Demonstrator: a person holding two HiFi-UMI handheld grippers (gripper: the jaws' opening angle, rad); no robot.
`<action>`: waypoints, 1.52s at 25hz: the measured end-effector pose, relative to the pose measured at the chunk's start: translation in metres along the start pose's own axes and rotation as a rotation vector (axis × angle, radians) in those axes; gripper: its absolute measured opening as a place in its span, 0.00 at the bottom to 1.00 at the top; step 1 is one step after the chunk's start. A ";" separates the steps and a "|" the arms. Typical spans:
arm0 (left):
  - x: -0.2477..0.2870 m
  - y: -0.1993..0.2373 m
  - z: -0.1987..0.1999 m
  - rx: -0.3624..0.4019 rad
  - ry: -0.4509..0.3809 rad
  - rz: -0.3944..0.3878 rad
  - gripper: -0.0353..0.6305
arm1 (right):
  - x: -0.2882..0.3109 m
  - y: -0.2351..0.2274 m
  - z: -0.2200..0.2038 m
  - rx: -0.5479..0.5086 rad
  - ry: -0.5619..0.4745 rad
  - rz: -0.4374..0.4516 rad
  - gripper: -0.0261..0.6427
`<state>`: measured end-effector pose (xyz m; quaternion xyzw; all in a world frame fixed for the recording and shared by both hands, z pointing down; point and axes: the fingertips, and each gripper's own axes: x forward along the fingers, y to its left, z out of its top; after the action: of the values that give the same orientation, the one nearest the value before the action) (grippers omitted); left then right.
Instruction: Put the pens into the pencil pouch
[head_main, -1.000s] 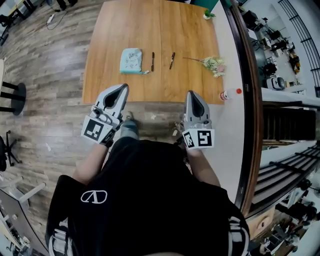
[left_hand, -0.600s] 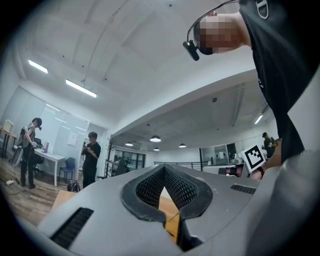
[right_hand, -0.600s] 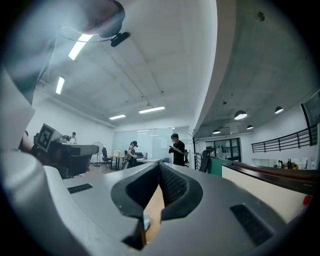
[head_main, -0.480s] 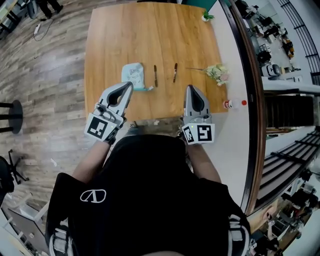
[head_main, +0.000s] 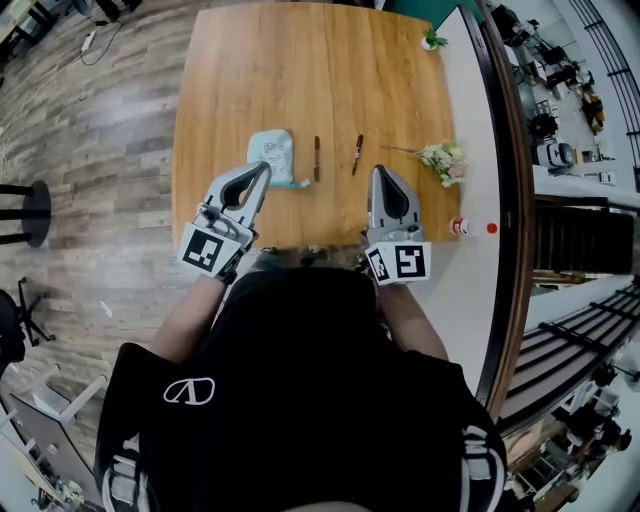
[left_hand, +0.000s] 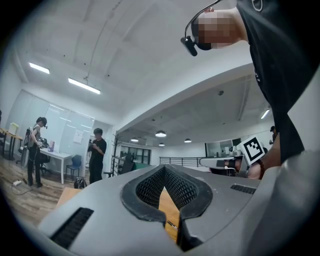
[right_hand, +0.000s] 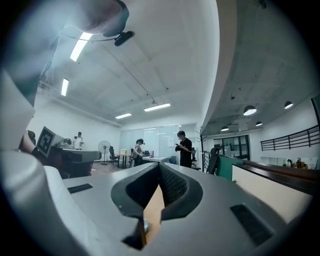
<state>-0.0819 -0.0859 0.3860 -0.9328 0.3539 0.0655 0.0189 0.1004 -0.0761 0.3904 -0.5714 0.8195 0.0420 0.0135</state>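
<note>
We are holding left gripper (head_main: 264, 169), right gripper (head_main: 383, 172) — both shut, empty — at the table's (head_main: 210, 100) near edge; pouch (head_main: 272, 157), pen (head_main: 317, 158), second pen (head_main: 357, 154) are lying ahead.

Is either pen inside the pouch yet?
No, the left pen and the right pen lie on the table, beside the pouch.

On the tabletop (head_main: 300, 70) the pencil pouch (head_main: 271, 155) lies left, the first pen (head_main: 317, 158) just right of it and the second pen (head_main: 357, 154) further right. Near the right edge lies what may be a flower sprig (head_main: 440, 158). The left tool (head_main: 264, 170) is at the pouch's near corner, the right tool (head_main: 383, 172) before the second pen
</note>
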 end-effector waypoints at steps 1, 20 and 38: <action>0.001 0.000 -0.002 0.002 0.005 0.006 0.06 | 0.002 -0.001 -0.001 0.002 0.002 0.007 0.04; 0.031 0.034 -0.145 0.595 0.519 -0.175 0.57 | -0.010 -0.023 -0.019 0.012 0.045 -0.013 0.04; 0.007 0.061 -0.354 0.553 0.981 -0.410 0.57 | -0.032 -0.028 -0.040 0.000 0.134 -0.038 0.04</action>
<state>-0.0785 -0.1651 0.7361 -0.8638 0.1381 -0.4723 0.1078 0.1383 -0.0595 0.4309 -0.5882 0.8077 0.0033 -0.0405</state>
